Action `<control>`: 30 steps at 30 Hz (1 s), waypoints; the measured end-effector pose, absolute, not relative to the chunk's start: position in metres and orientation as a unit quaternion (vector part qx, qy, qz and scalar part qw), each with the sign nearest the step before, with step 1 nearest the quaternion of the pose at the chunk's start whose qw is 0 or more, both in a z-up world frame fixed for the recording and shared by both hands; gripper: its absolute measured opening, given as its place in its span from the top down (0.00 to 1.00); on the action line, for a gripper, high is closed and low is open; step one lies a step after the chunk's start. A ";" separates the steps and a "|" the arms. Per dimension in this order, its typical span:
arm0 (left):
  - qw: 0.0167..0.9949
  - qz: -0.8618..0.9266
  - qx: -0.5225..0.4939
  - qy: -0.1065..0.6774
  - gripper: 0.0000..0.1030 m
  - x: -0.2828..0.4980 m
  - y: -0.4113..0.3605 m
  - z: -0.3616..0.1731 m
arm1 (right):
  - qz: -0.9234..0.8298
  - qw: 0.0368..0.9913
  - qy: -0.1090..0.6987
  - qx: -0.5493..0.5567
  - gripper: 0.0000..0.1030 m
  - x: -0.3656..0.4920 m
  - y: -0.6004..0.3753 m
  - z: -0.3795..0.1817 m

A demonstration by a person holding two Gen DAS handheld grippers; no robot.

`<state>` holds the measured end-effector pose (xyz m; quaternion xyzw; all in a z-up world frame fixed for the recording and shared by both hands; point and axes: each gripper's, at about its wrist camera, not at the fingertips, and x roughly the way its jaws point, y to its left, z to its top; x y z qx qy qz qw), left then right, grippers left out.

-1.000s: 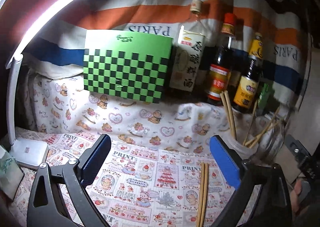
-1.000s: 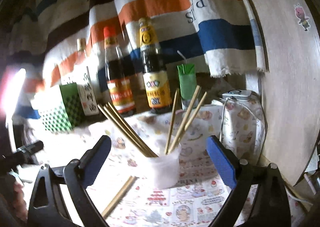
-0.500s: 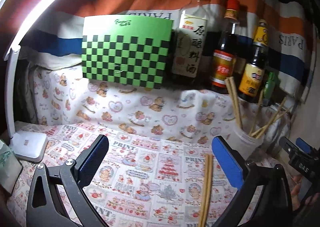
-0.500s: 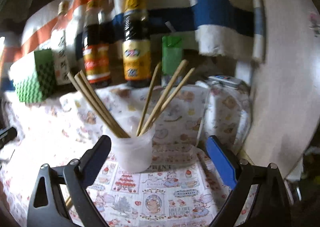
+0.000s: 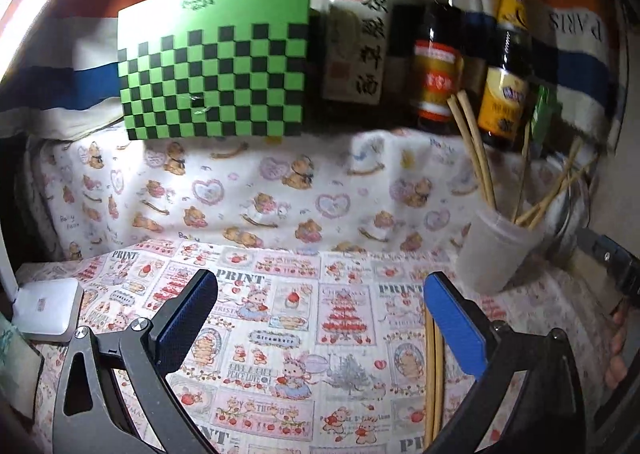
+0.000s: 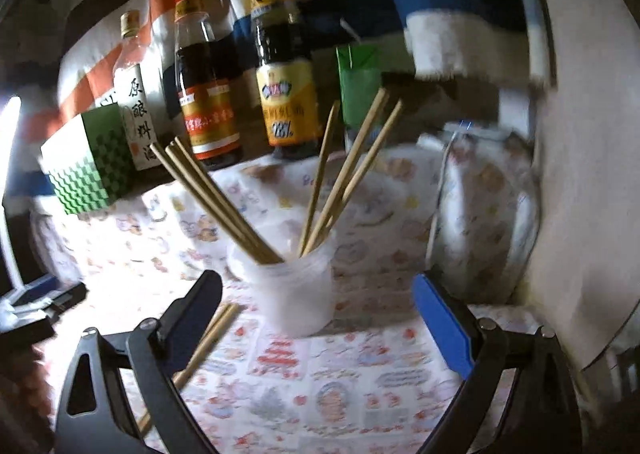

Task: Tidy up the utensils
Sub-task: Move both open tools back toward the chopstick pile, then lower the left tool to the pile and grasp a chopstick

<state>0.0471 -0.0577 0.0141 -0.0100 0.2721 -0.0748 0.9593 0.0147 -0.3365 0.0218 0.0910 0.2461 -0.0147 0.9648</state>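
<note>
A translucent white cup (image 6: 294,294) stands on the printed cloth and holds several wooden chopsticks (image 6: 224,205) that fan outward. The same cup (image 5: 494,254) sits at the right in the left wrist view. A loose pair of chopsticks (image 5: 434,370) lies flat on the cloth, just inside the right finger of my left gripper (image 5: 320,318), which is open and empty. In the right wrist view that pair (image 6: 208,338) lies left of the cup, near the left finger of my right gripper (image 6: 318,318), open and empty, with the cup just beyond its fingertips.
A green checkered box (image 5: 216,69), a white-labelled bottle (image 5: 356,41) and two dark sauce bottles (image 5: 438,53) line the back against a striped cloth. A white lamp base (image 5: 48,310) sits at the left. A green carton (image 6: 358,93) and a covered bundle (image 6: 484,213) stand near the right wall.
Both grippers have moved lower and closer to the table. The cup now sits nearer between the right gripper's fingers, and the loose pair now lies beside the left gripper's right finger.
</note>
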 end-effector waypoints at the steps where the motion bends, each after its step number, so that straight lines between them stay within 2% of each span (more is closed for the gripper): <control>1: 0.959 -0.069 -0.005 0.274 0.01 0.047 -0.059 0.013 | -0.011 0.962 0.255 0.097 0.07 0.017 -0.337 0.020; 9: 0.942 -0.085 -0.017 0.325 0.01 0.055 -0.062 0.004 | -0.027 0.962 0.272 0.027 0.08 0.022 -0.317 0.011; 11: 0.938 -0.085 -0.019 0.335 0.01 0.057 -0.061 0.001 | -0.022 0.962 0.270 0.019 0.13 0.021 -0.312 0.010; 17: 0.935 -0.077 -0.022 0.346 0.01 0.060 -0.059 -0.004 | 0.006 0.957 0.288 0.029 0.45 0.024 -0.306 0.005; 21: 0.933 -0.074 -0.023 0.353 0.01 0.061 -0.057 -0.008 | 0.028 0.948 0.311 0.061 0.71 0.027 -0.308 0.001; 25: 0.920 -0.124 -0.021 0.372 0.01 0.063 -0.065 -0.017 | 0.046 0.944 0.315 0.090 0.72 0.026 -0.310 0.001; 27: 0.905 -0.159 -0.009 0.394 0.16 0.064 -0.077 -0.024 | 0.039 0.945 0.313 0.086 0.72 0.025 -0.310 0.001; 28: 0.900 -0.167 0.004 0.402 0.27 0.063 -0.084 -0.027 | 0.033 0.946 0.312 0.084 0.72 0.025 -0.311 0.001; 30: 0.894 -0.177 0.039 0.409 0.36 0.058 -0.099 -0.032 | 0.022 0.946 0.313 0.081 0.72 0.026 -0.311 0.001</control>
